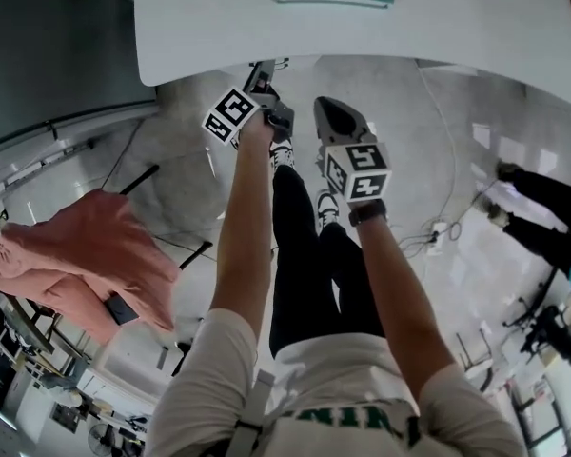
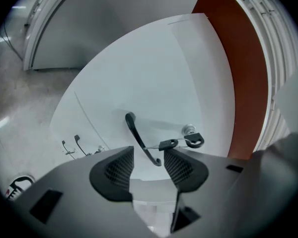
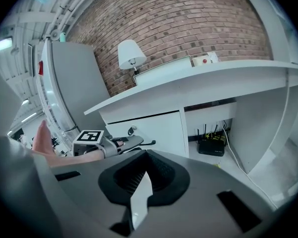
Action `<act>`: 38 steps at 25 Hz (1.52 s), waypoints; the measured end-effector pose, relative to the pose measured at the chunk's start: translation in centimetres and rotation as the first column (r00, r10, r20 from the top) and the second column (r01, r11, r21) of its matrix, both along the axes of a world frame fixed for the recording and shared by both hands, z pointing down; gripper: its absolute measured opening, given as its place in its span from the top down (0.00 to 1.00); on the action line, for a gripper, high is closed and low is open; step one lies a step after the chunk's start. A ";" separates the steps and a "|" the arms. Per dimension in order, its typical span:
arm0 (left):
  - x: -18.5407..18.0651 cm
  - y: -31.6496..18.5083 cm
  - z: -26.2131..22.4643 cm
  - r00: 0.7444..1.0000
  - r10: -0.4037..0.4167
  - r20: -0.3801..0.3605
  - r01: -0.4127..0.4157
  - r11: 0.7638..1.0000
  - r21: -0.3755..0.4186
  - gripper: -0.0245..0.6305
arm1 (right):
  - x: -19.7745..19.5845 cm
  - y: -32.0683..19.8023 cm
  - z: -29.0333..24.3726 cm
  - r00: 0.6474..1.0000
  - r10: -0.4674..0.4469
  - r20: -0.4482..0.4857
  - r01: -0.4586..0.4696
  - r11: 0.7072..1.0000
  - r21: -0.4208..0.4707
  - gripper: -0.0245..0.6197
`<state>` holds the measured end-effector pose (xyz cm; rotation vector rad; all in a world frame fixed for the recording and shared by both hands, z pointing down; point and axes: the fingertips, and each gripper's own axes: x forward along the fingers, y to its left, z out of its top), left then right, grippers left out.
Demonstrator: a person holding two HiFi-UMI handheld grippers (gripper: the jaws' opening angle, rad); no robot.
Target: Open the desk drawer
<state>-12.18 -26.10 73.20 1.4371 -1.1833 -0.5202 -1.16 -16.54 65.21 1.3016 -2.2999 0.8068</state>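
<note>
Black handle [image 2: 140, 141] just beyond left tool [image 2: 148, 155]

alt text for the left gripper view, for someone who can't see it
The left gripper, jaws open, faces a black drawer handle whose lower end shows in the gap between them. The handle sits on a white drawer front, with keys hanging from a lock to its right.

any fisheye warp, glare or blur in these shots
Head view: strong fisheye, the desk top edge bows, and the glossy floor shows bright glare patches. Left gripper view: dark vignette at the corners, drawer handle sharp. Right gripper view: brick wall and desk top bend in arcs; the lamp shade looks washed out.
</note>
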 end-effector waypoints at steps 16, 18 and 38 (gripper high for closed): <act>0.9 -1.2 -0.3 0.953 -0.141 -0.269 0.169 0.982 0.084 0.81 | 2.2 -0.3 -0.3 0.994 0.091 0.056 -0.090 0.996 -0.025 0.97; 0.7 -1.2 0.2 0.935 -0.186 -0.302 0.212 0.976 0.054 0.92 | 2.8 -0.4 -0.6 0.991 0.111 0.068 -0.110 0.994 -0.025 0.97; 0.3 -0.9 0.2 0.898 -0.274 -0.344 0.311 0.949 0.056 0.94 | 4.8 1.7 0.4 0.979 0.175 0.107 -0.168 0.983 -0.076 0.97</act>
